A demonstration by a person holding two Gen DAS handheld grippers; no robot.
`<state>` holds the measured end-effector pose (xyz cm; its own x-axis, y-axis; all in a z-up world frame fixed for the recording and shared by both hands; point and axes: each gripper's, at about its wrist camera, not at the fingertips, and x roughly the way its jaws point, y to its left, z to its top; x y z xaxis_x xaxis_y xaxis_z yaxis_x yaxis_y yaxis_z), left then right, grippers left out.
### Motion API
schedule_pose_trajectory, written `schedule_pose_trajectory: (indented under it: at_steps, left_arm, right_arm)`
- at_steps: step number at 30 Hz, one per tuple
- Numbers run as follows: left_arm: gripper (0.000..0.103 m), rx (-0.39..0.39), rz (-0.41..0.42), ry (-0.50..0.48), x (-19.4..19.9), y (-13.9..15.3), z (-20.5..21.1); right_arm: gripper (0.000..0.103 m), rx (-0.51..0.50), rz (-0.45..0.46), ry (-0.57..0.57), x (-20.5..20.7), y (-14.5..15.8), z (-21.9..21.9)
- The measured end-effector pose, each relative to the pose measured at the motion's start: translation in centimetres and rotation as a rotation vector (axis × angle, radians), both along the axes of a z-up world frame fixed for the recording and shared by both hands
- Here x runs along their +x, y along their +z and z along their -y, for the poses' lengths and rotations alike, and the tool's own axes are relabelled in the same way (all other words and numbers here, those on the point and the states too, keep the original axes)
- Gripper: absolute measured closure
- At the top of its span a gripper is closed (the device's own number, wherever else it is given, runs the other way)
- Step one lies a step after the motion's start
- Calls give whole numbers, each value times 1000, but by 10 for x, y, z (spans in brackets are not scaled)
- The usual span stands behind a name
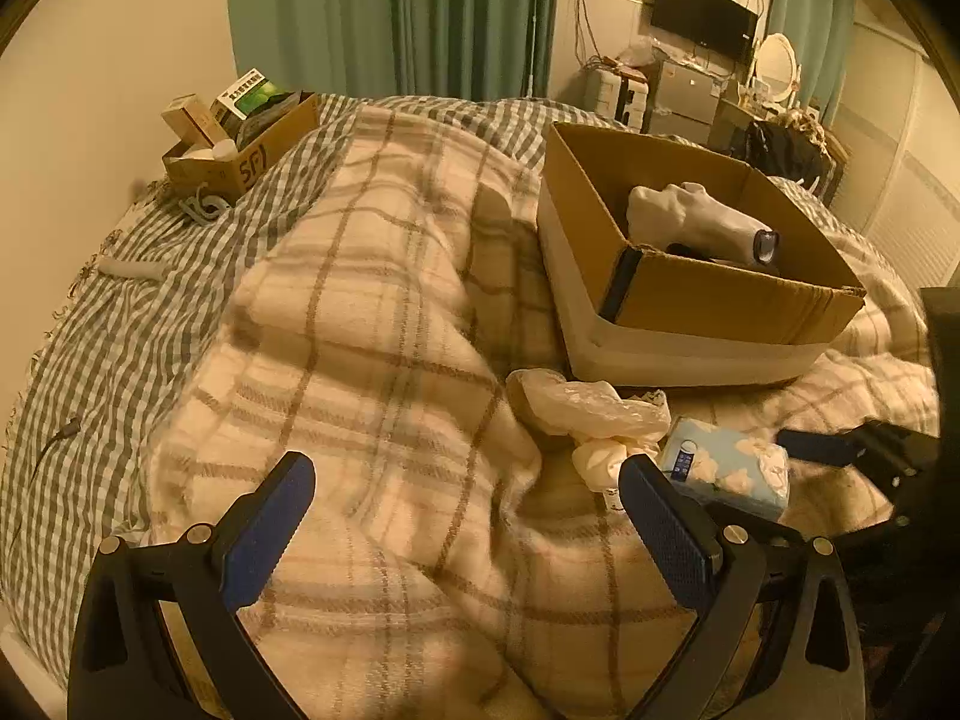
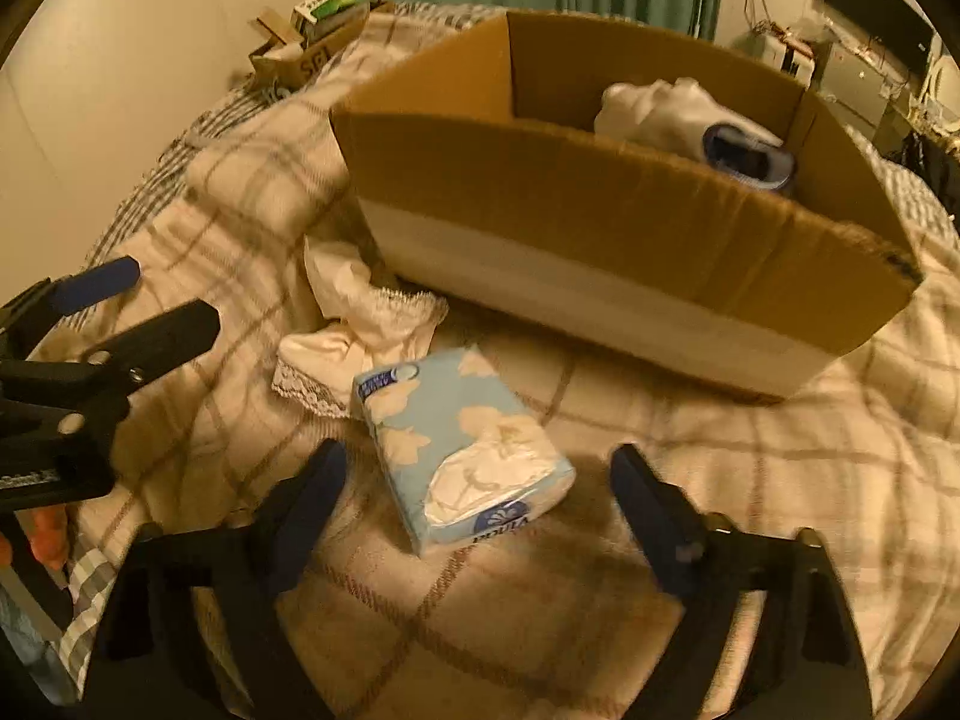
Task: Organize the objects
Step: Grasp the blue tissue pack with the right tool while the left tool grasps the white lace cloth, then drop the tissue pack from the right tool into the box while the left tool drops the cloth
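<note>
Right gripper (image 2: 477, 480), jaws wide apart, sits low-centre w/ the tissue pack (image 2: 462, 450) between them on the bed (image 2: 780, 480), likely for pickup into the cardboard box (image 2: 600, 228) above; left gripper (image 1: 468, 510) jaws apart, empty.

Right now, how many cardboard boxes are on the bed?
2. A big open box sits on the plaid blanket just behind the tissue pack. A small box, stuffed with cartons, sits at the far corner by the wall. Others may be hidden.
</note>
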<state>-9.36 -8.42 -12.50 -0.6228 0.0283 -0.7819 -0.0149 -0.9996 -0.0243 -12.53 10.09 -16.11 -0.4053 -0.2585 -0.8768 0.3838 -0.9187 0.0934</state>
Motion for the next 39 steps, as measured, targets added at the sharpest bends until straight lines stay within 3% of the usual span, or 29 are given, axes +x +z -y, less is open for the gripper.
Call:
schedule_pose_trajectory:
  at_steps: [1,7,15,20,25,28,30,32,35,39]
  left_arm:
    - [0,-2,2,-5,0,-1,-1]
    - [0,-7,17,-46,0,-2,-10]
    - [0,-7,53,-92,-20,-7,-37]
    - [0,-51,90,-113,-44,-27,-58]
    - [2,-24,117,-101,-56,-43,-64]
    - [24,-43,127,-130,-55,-52,-70]
    - [56,-45,152,-146,-55,-58,-73]
    - [70,-18,159,-152,-52,-59,-72]
    - [82,-28,144,-145,-45,-53,-70]
    - [87,-14,159,-140,-33,-47,-68]
  right_arm:
    - [39,-6,7,4,-1,-1,0]
    - [41,-55,-55,-17,12,20,-12]
    - [41,-9,-163,-156,26,67,-59]
    - [41,5,-149,-183,13,59,-62]
    - [41,27,-136,-185,14,53,-66]
    - [41,33,-131,-183,12,50,-64]
    - [41,39,-133,-180,13,50,-62]
    - [41,42,-139,-178,14,51,-61]
    - [41,45,-144,-177,15,52,-60]
    - [41,36,-139,-179,18,55,-62]
